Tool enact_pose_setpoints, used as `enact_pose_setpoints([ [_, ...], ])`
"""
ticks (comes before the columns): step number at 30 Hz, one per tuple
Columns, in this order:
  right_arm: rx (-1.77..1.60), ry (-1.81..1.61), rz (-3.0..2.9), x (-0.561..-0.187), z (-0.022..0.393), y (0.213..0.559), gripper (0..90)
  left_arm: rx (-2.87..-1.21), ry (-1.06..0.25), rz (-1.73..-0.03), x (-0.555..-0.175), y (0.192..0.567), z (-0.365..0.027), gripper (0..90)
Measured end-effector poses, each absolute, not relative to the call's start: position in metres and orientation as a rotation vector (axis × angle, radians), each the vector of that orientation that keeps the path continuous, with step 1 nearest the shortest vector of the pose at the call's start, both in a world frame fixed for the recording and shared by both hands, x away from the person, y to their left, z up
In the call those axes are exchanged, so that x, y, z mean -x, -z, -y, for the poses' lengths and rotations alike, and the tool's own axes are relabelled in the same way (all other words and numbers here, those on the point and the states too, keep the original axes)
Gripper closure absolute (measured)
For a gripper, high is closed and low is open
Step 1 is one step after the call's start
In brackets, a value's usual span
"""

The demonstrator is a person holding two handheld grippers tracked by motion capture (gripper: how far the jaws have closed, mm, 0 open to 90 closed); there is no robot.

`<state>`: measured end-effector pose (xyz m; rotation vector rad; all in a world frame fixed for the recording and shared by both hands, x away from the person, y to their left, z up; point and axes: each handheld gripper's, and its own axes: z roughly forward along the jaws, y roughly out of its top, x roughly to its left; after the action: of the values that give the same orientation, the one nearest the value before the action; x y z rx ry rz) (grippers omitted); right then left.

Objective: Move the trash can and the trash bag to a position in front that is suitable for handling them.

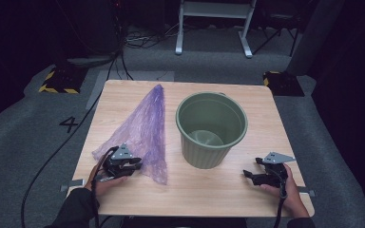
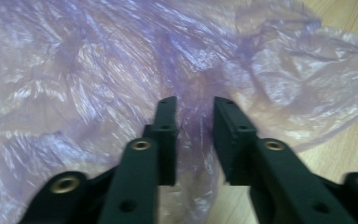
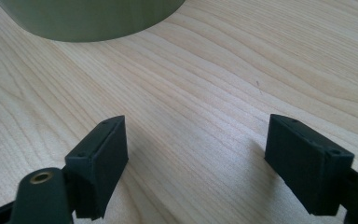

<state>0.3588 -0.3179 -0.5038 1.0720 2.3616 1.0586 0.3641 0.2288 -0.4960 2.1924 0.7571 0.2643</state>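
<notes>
Tongs first: the left gripper (image 1: 134, 165) sits at the near edge of the purple bag (image 1: 145, 126), its jaws narrowly apart with a fold of film between them (image 2: 195, 135); whether the pads yet press the film cannot be told, so the bag reads as straddled rather than clamped. Right gripper (image 1: 250, 175) rests on the table (image 1: 195, 194) with jaws wide apart and nothing between them, the bare wood showing through the gap (image 3: 196, 154). Taking the green bucket (image 1: 212, 129) as landmark, the bag lies flat just left of it, close beside it but apart, and its long axis runs from a narrow tip at the far end, level with the bucket's far rim, to a broad crumpled end nearer the person than the bucket's base. The left gripper is at that broad end, so the left hand is far nearer the bag; the right gripper lies right of and nearer than the bucket, well apart from the bag. Probably the coming move, a pinch on the film, needs only a closing of the left jaws. No brand or label can be read on bag or bucket; a "4" (image 1: 68, 124) is marked on the floor well left of the bucket.
</notes>
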Motion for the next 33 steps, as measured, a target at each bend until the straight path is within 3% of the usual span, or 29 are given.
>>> enact_pose_setpoints([
  [5, -1.066, -1.064, -2.367, -0.359, 0.318, 0.504, 21.5, -2.139, -0.274, -0.867, -0.359, 0.49, -0.24, 36.0],
  [9, -1.066, -1.064, -2.367, -0.359, 0.318, 0.504, 21.5, -2.084, -0.312, -0.876, -0.345, 0.478, -0.235, 19.4],
  [20, -1.066, -1.064, -2.367, -0.359, 0.318, 0.504, 21.5, -2.027, -0.348, -0.778, -0.326, 0.444, -0.194, 18.4],
  [29, -1.066, -1.063, -2.367, -0.359, 0.318, 0.504, 21.5, -2.189, -0.329, -0.757, -0.348, 0.461, -0.151, 18.5],
  [30, -1.066, -1.064, -2.367, -0.359, 0.318, 0.504, 21.5, -2.22, -0.319, -0.744, -0.349, 0.466, -0.149, 24.6],
  [32, -1.066, -1.064, -2.367, -0.359, 0.318, 0.504, 21.5, -2.265, -0.287, -0.714, -0.35, 0.477, -0.149, 25.8],
  [33, -1.066, -1.064, -2.367, -0.359, 0.318, 0.504, 21.5, -2.285, -0.286, -0.718, -0.351, 0.48, -0.149, 32.0],
])
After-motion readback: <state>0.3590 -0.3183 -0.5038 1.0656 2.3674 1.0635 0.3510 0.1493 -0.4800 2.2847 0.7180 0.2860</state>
